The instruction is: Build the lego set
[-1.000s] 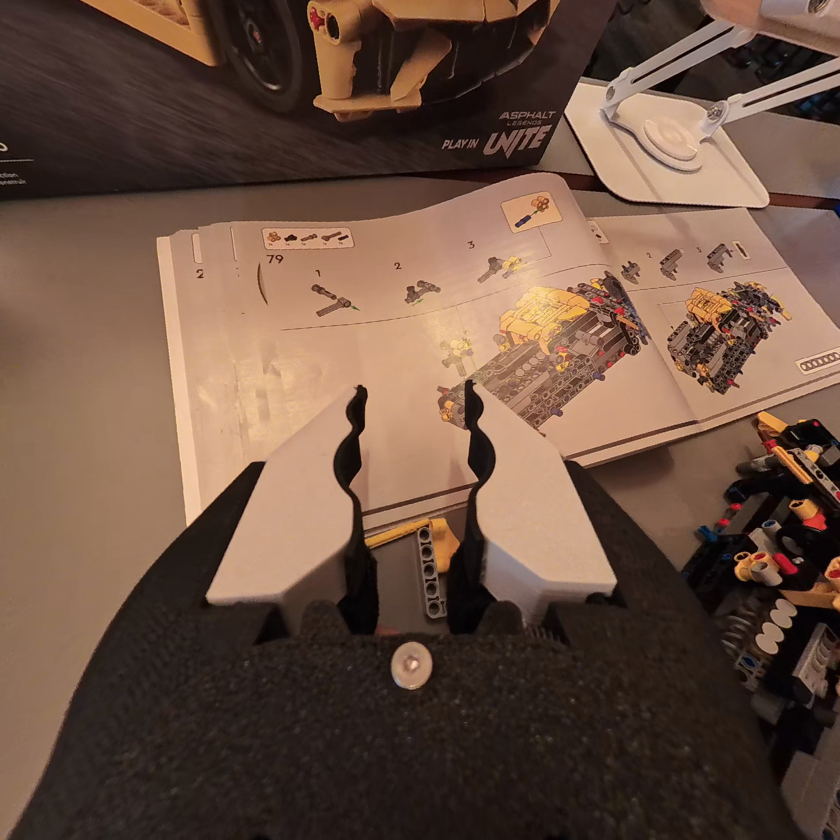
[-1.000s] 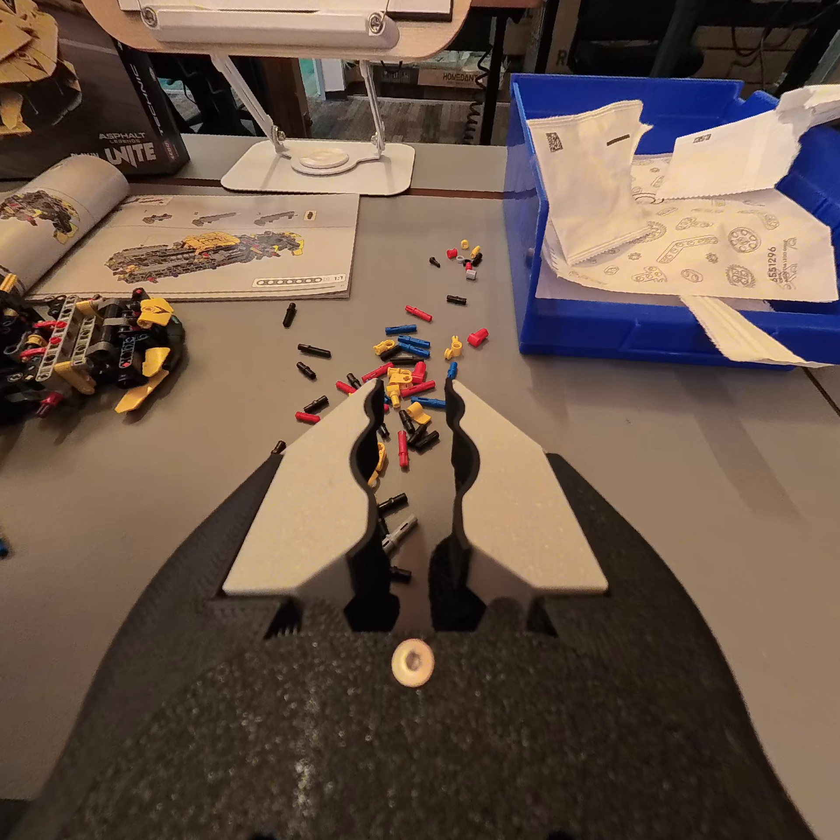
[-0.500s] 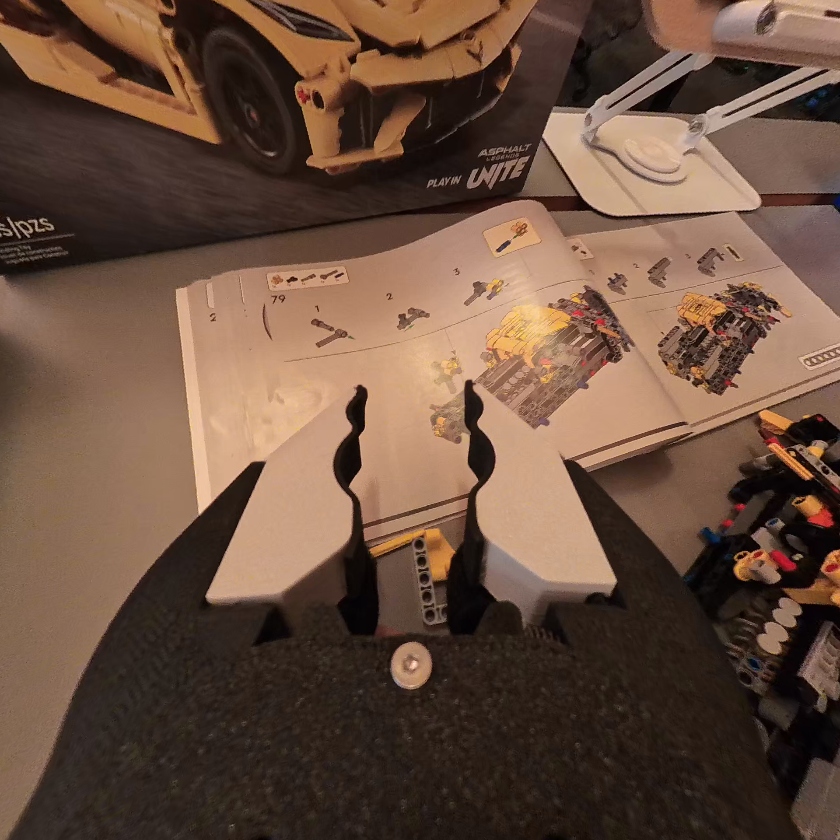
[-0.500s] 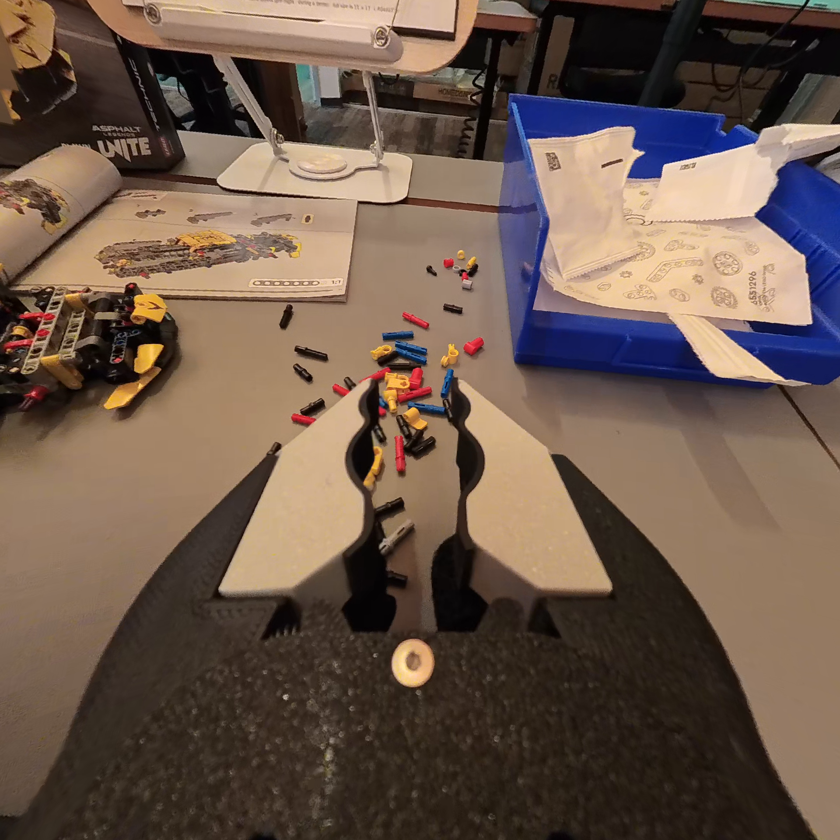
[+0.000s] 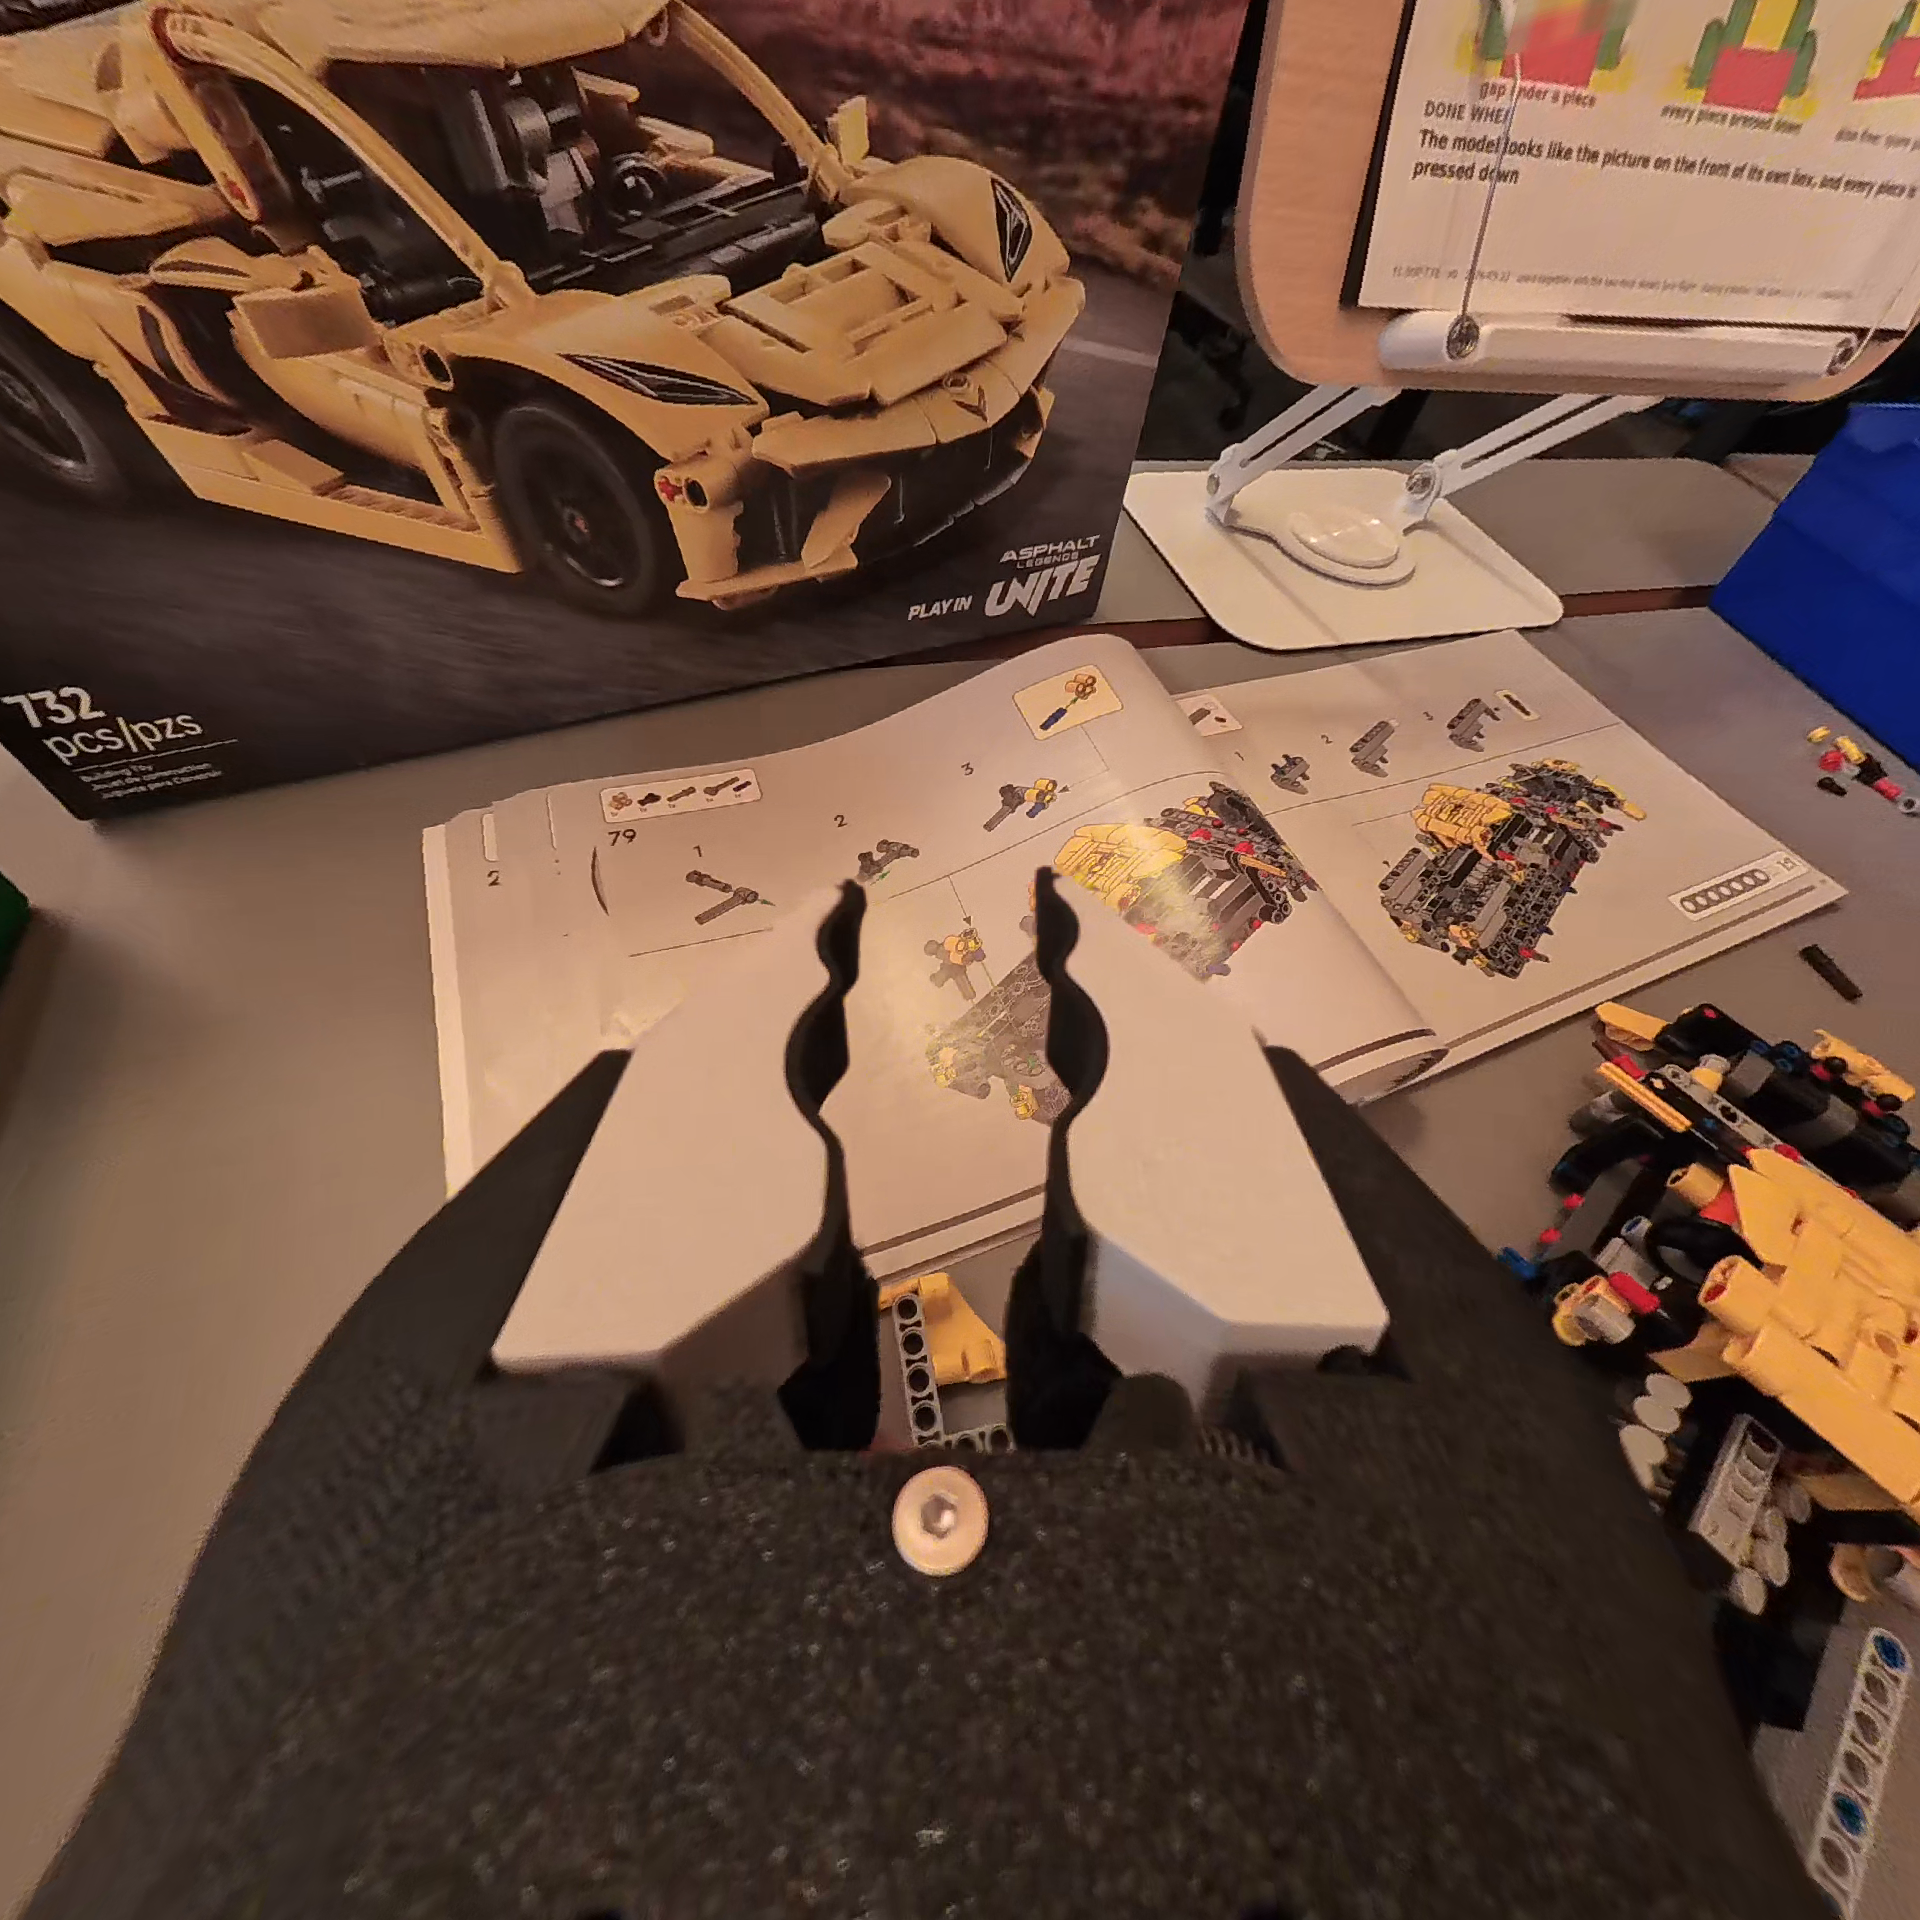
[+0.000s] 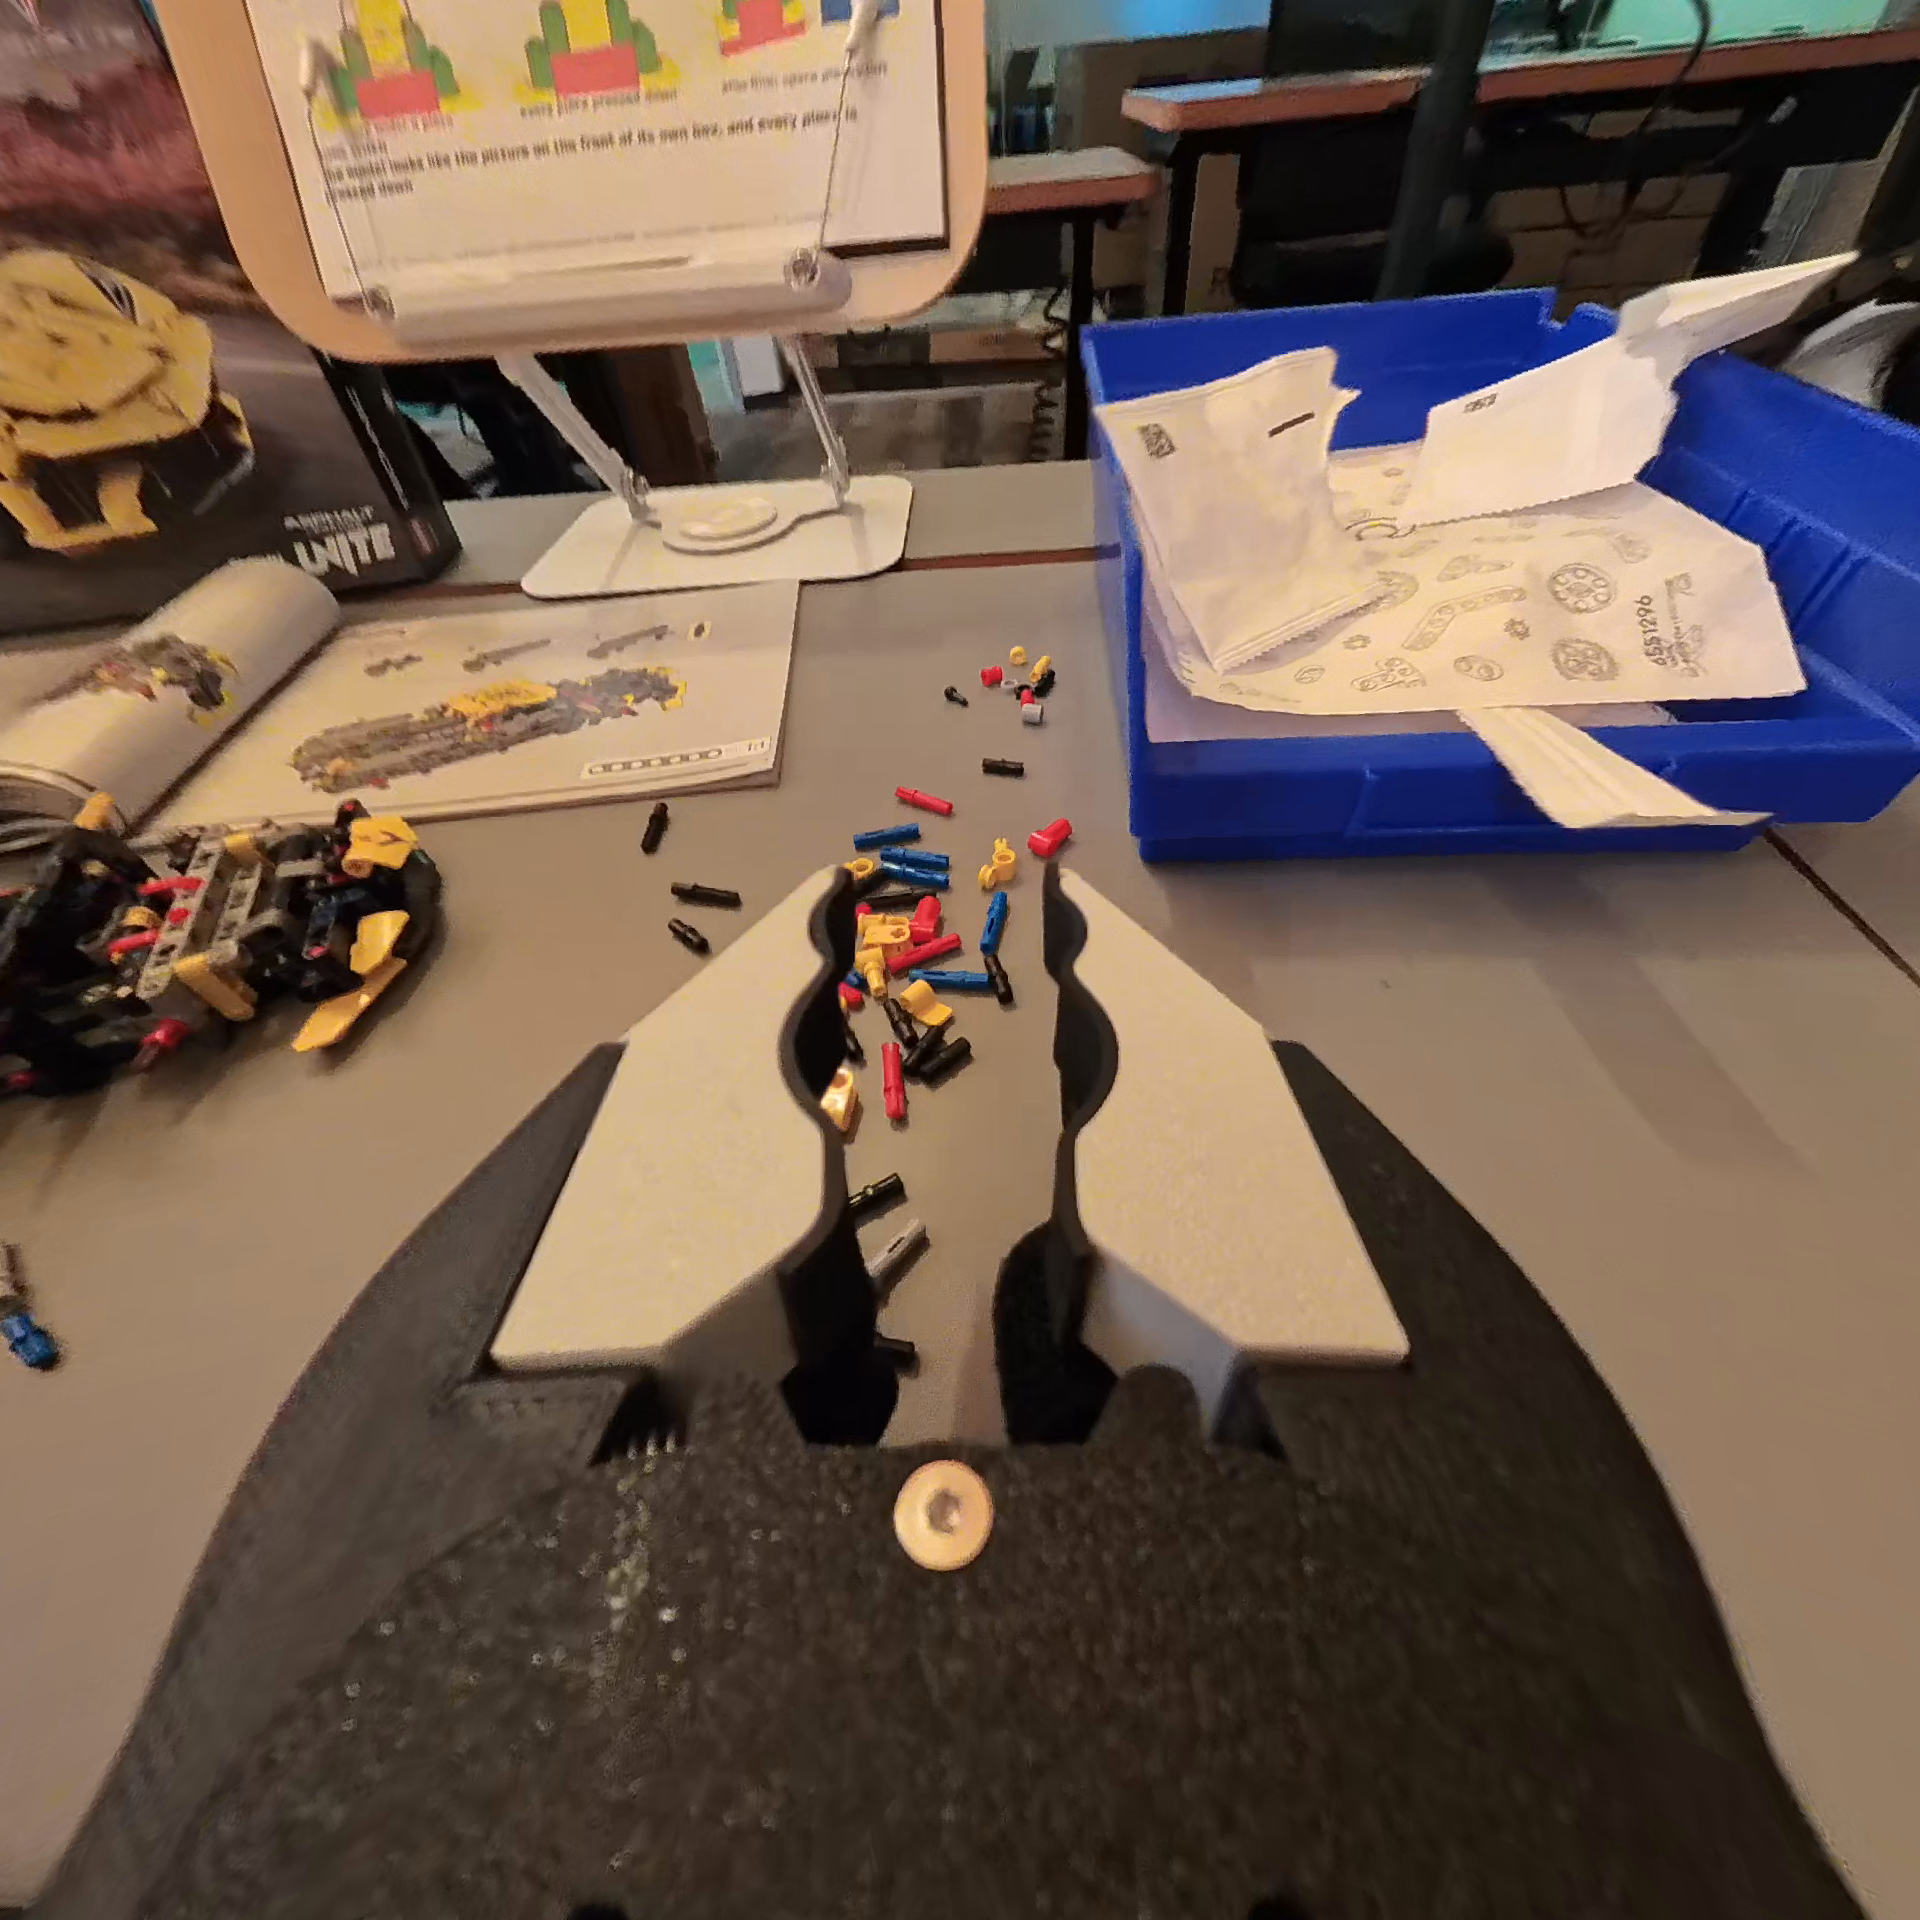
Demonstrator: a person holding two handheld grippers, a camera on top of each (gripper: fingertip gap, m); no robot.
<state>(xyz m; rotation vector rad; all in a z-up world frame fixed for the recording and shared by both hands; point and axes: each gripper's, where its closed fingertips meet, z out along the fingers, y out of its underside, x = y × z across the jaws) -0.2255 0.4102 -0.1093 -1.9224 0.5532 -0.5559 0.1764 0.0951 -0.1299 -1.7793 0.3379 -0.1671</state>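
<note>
The half-built car model [image 6: 208, 935] lies just in front of the open instruction booklet [image 5: 935, 935]; many loose pins [image 6: 914, 956] remain unplaced. Left claw [image 5: 948, 904] and right claw [image 6: 940, 883] both gape, empty.

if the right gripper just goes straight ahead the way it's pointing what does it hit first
Probably the scatter of small loose pins and connectors on the grey table: it lies directly between and ahead of the open right gripper. Height above the table is unclear, so it might pass over them.
</note>
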